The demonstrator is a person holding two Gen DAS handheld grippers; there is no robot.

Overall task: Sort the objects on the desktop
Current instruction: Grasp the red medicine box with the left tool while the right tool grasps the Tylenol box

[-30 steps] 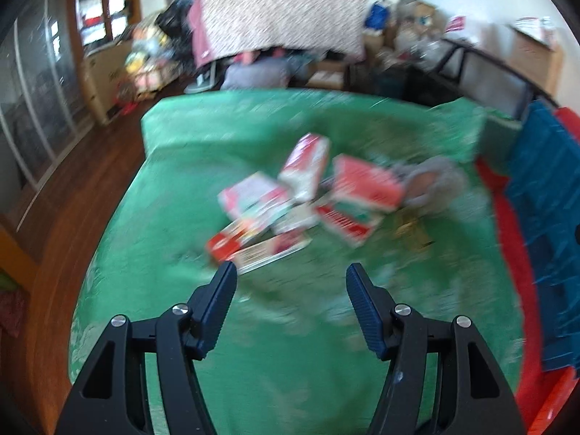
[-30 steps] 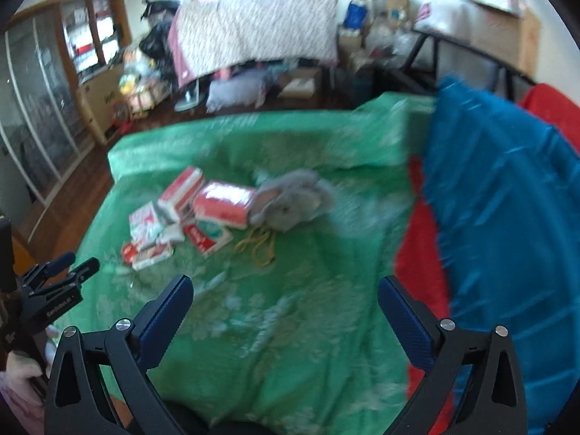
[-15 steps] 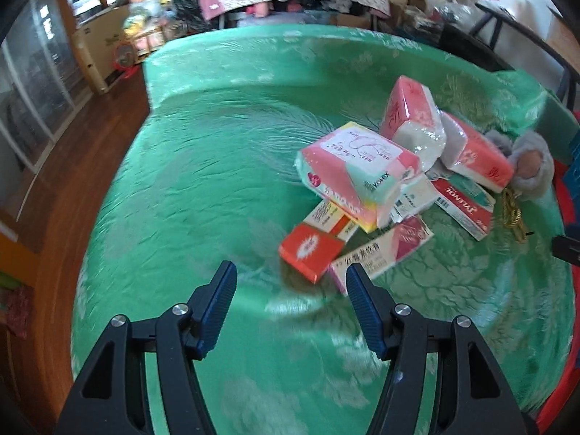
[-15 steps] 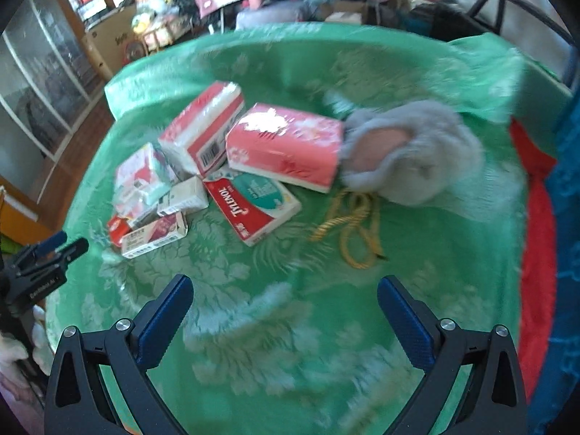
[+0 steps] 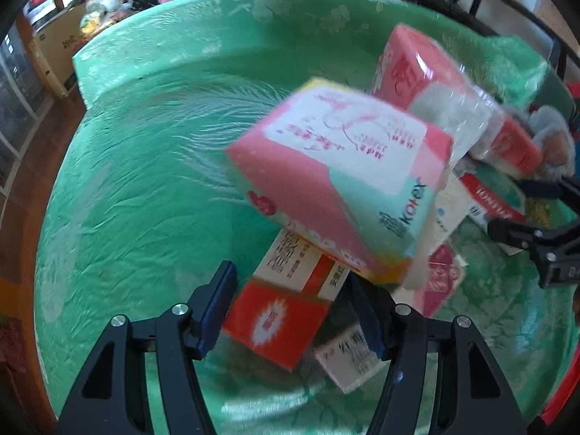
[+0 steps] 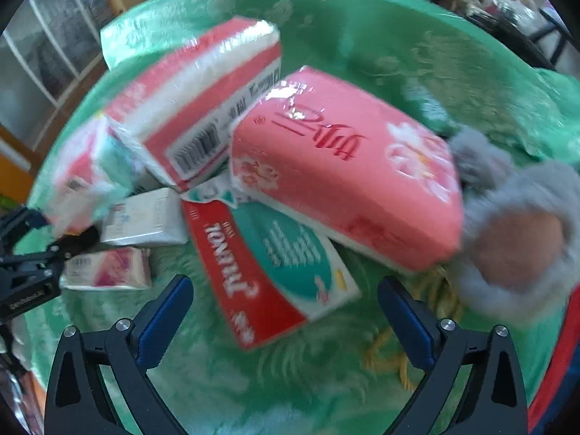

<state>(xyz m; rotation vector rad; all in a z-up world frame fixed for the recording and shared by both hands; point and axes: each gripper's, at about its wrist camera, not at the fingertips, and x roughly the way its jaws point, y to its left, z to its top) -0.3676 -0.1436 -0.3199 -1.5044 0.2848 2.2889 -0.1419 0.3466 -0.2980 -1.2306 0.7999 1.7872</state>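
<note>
A heap of packets and boxes lies on a green cloth [image 5: 137, 188]. My left gripper [image 5: 291, 302] is open, its fingers on either side of a red and white box [image 5: 279, 322] at the near end of the heap. A pink Kotex pack [image 5: 340, 181] leans over that box. My right gripper [image 6: 284, 313] is open, just in front of a red and teal Tylenol box [image 6: 275, 272]. A pink tissue pack [image 6: 344, 177] lies behind it. A grey plush toy [image 6: 514, 243] lies to its right, with a yellow cord [image 6: 427, 322] in front of it.
A red and white tissue pack [image 6: 203, 108] and small white boxes [image 6: 145, 221] lie left of the Tylenol box. The right gripper shows in the left wrist view [image 5: 536, 224]. The cloth's edge drops to a wooden floor [image 5: 18, 188] on the left. Clutter stands beyond the table.
Both grippers have moved down and forward, close to the heap. The left one now straddles the red and white box; the right one has closed in on the Tylenol box.
</note>
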